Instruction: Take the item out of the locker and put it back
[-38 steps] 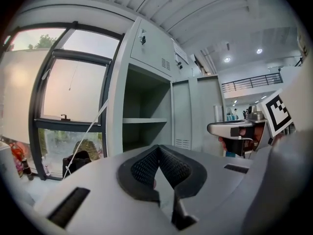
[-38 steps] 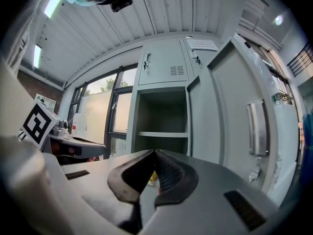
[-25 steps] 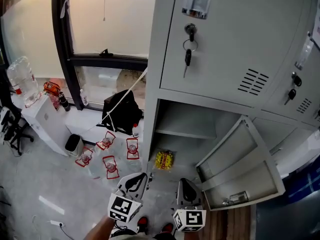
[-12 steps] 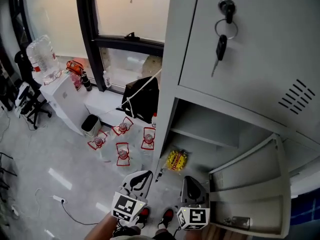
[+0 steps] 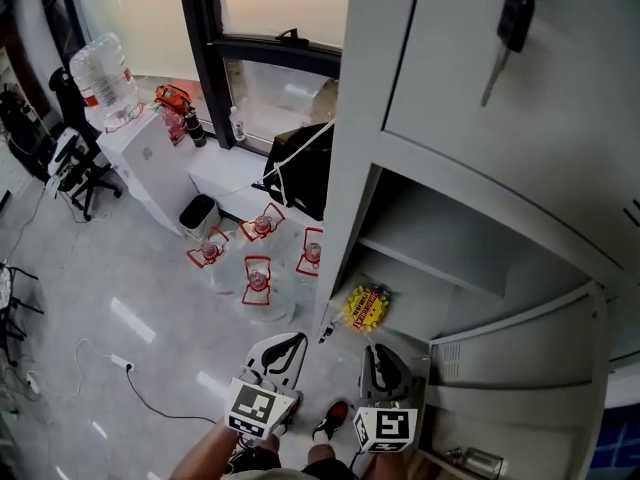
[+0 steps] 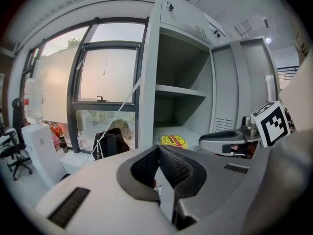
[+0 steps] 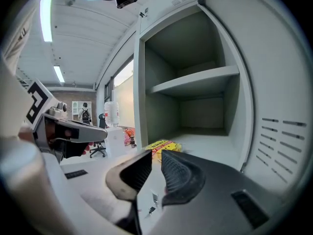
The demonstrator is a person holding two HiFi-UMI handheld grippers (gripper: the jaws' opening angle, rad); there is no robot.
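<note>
A yellow packet (image 5: 366,306) lies on the floor of the open lower locker compartment (image 5: 440,298), near its front left corner; it also shows as the yellow packet (image 6: 168,141) and the yellow packet (image 7: 159,146) in the gripper views. My left gripper (image 5: 288,346) hangs in front of the locker, short of the packet, its pads (image 6: 146,165) meeting at the tip, shut and empty. My right gripper (image 5: 378,356) is beside it, aimed into the compartment. Its jaws are opening: a narrow slit shows between the pads (image 7: 176,173), with nothing in it.
The locker door (image 5: 520,368) stands swung out to the right. A shelf (image 5: 440,260) divides the compartment. A key (image 5: 512,23) hangs from the upper door. On the floor to the left are bottles with red handles (image 5: 257,278), a black bag (image 5: 300,173), a bin (image 5: 198,211) and a cable (image 5: 130,368).
The head view has moved closer to the locker and tilted lower, so the open compartment and packet sit nearer the middle. Both grippers stay low in front of the locker.
</note>
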